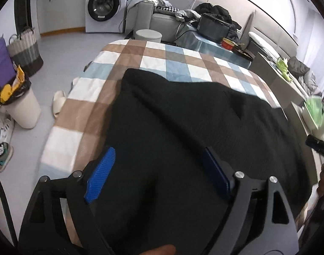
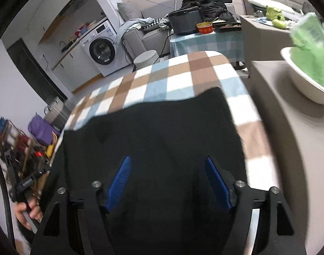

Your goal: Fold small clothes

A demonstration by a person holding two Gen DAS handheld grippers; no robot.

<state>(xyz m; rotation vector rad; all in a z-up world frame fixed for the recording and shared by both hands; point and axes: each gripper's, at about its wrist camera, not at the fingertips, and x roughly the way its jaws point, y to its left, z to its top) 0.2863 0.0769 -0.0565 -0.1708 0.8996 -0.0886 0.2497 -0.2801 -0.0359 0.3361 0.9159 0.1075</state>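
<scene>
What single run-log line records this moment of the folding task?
stage: between grips | left gripper: open, above black garment | right gripper: open, above it | garment: lying on checked cloth

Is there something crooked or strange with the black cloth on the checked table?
The black garment lies on the checked tablecloth with long creases across it, and its far edge looks wavy rather than straight. No spill or damage shows.

Black-framed tool [image 1: 159, 170] with ribbed blue pads [image 1: 100, 176].
</scene>
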